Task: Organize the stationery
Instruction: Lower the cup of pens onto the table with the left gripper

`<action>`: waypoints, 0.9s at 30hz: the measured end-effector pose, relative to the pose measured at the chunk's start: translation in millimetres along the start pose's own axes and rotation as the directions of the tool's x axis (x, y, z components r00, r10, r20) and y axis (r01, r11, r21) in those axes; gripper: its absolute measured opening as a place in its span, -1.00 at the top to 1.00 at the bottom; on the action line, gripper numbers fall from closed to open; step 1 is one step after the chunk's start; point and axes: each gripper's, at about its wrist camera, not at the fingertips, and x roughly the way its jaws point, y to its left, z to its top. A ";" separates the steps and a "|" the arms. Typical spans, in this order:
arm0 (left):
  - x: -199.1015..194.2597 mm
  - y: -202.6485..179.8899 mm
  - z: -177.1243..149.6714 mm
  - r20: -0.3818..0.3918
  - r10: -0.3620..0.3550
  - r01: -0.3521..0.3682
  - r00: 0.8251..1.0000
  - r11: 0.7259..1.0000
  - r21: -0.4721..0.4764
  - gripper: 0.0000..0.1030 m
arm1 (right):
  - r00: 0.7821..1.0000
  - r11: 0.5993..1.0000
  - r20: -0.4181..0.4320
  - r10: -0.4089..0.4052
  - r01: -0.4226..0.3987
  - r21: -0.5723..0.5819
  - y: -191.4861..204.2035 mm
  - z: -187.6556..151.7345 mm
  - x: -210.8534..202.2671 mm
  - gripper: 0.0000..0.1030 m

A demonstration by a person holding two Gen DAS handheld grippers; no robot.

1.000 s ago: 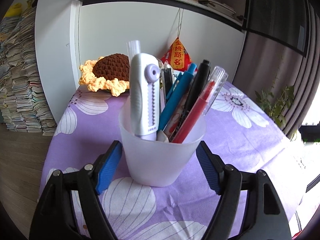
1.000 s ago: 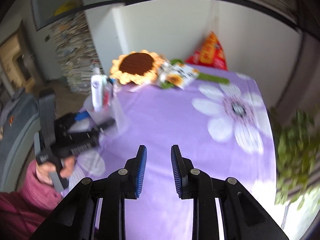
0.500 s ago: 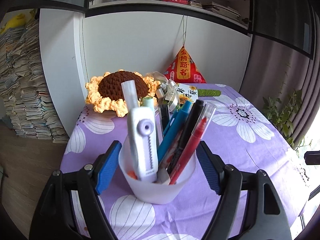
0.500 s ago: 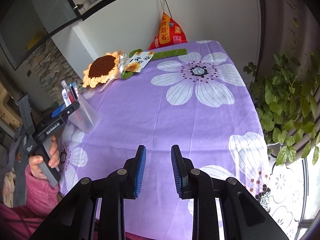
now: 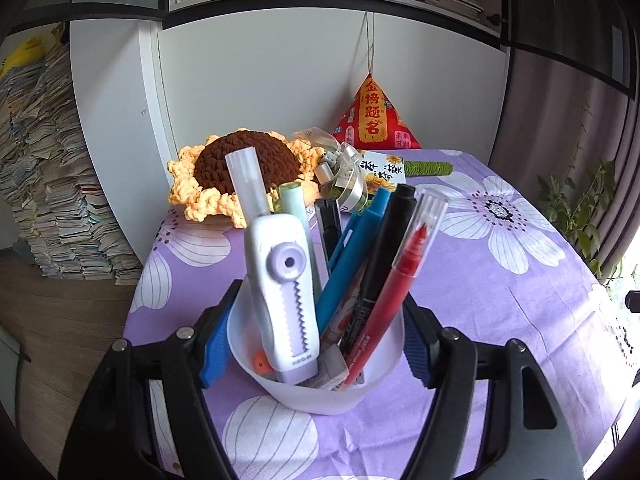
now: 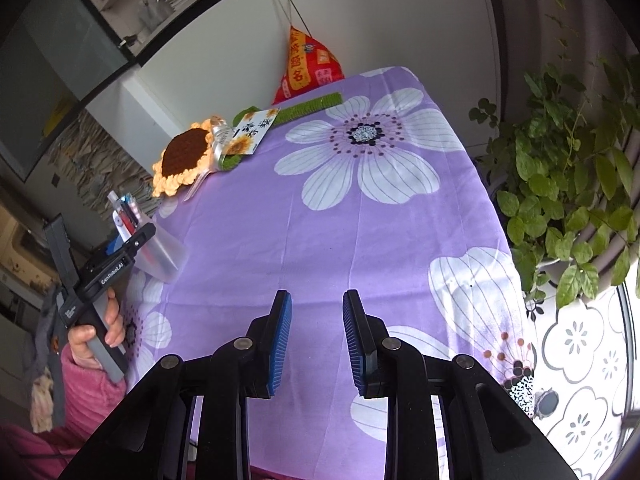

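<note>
Left view: the left tongs [image 5: 314,342] sit on both sides of the cup [image 5: 320,390] and look clamped on it; the cup seems tilted, near the front edge of the desk [image 5: 500,304]; it is thin, soft plastic, so I think it is light but top-heavy; grip its sides gently; the pens [image 5: 384,276] stand on end, tips up, leaning right.

Right view: the right tongs [image 6: 317,338] are apart and hold nothing; the cup [image 6: 162,254] is far left, tilted in the left tongs [image 6: 132,246].
</note>
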 end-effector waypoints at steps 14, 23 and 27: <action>-4.8 -21.0 10.6 0.025 0.003 -0.004 1.000 1.000 0.018 -0.33 | 1.000 1.000 -0.008 0.001 -0.001 0.010 -7.3 -1.9 1.5 0.48; 3.3 -63.7 27.8 0.023 -0.048 0.047 0.999 0.997 0.053 -0.33 | 0.999 0.999 0.003 -0.050 0.050 0.001 -17.8 -7.5 0.4 0.48; 9.1 -85.7 38.8 0.021 -0.087 0.086 0.996 0.994 0.060 -0.33 | 0.999 0.999 0.000 -0.045 0.045 -0.006 -20.9 -7.9 1.6 0.48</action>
